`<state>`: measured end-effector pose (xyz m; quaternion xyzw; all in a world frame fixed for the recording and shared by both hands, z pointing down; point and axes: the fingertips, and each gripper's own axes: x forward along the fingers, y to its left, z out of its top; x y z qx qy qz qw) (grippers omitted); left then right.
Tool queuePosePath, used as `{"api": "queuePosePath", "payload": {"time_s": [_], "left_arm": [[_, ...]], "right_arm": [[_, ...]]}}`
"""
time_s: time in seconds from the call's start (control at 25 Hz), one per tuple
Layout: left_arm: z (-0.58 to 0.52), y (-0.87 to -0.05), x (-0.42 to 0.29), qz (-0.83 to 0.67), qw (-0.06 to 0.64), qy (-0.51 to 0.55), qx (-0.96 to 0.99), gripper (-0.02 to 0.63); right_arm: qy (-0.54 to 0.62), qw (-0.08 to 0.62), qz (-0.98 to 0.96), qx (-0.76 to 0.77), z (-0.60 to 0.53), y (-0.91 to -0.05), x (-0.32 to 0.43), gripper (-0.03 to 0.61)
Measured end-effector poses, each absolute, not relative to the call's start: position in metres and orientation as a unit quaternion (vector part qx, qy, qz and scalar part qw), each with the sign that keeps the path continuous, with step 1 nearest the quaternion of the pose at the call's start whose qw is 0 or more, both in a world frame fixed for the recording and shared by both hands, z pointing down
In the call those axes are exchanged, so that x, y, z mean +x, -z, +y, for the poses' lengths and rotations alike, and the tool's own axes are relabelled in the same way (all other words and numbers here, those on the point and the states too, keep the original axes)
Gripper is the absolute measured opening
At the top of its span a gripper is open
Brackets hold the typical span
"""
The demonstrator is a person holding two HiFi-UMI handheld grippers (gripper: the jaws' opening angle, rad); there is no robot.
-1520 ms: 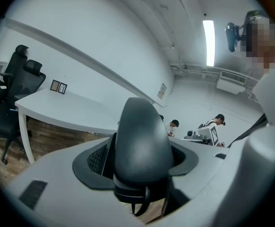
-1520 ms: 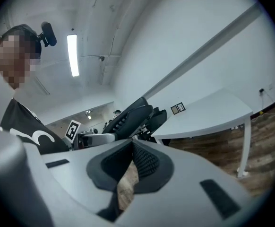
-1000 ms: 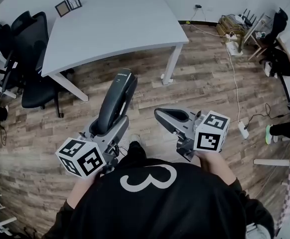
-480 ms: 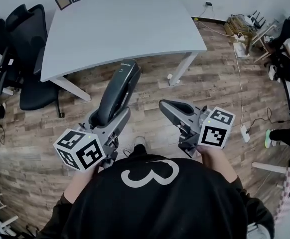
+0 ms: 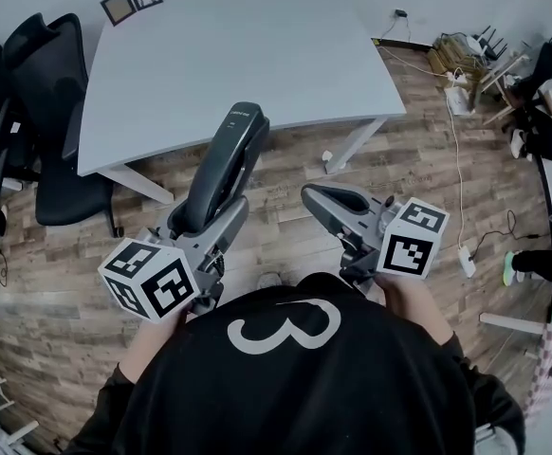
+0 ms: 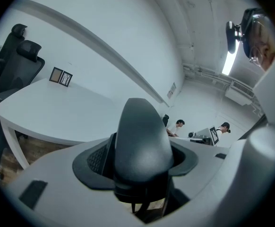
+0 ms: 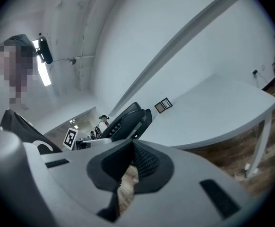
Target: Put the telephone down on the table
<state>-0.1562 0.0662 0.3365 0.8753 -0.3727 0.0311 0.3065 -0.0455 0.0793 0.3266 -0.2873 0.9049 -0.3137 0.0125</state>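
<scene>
The left claw point(image 5: 208, 224) clasps the telephone point(image 5: 227, 159), whose tip is just at the near edge of the counter point(image 5: 257, 55). The right claw point(image 5: 322, 197) is closed and empty. Best to carry the telephone well over the counter, lower it flat, then release.

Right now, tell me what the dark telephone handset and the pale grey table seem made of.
The dark telephone handset looks like moulded plastic, matte with a soft sheen on its back. The pale grey table: probably laminate or painted board, smooth, no grain.
</scene>
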Motion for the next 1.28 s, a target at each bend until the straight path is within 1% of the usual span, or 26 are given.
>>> {"api": "queuePosePath", "payload": {"time_s": [0.44,0.64,0.96,1.28], "left_arm": [[0.016,-0.341,-0.149,-0.385,0.305,-0.044,0.87,0.29],[-0.025,-0.337,-0.141,-0.403,0.302,-0.039,0.863,0.29],[-0.103,-0.33,-0.122,-0.435,0.306,-0.021,0.846,0.29],[-0.17,-0.333,-0.109,-0.459,0.315,-0.022,0.83,0.29]], "right_arm": [[0.329,0.025,0.904,-0.271,0.026,-0.339,-0.038,0.009],[0.32,0.027,0.915,-0.245,-0.024,-0.327,-0.036,0.009],[0.315,0.008,0.925,-0.211,-0.111,-0.315,-0.015,0.009],[0.33,0.0,0.923,-0.199,-0.177,-0.32,0.005,0.009]]}}
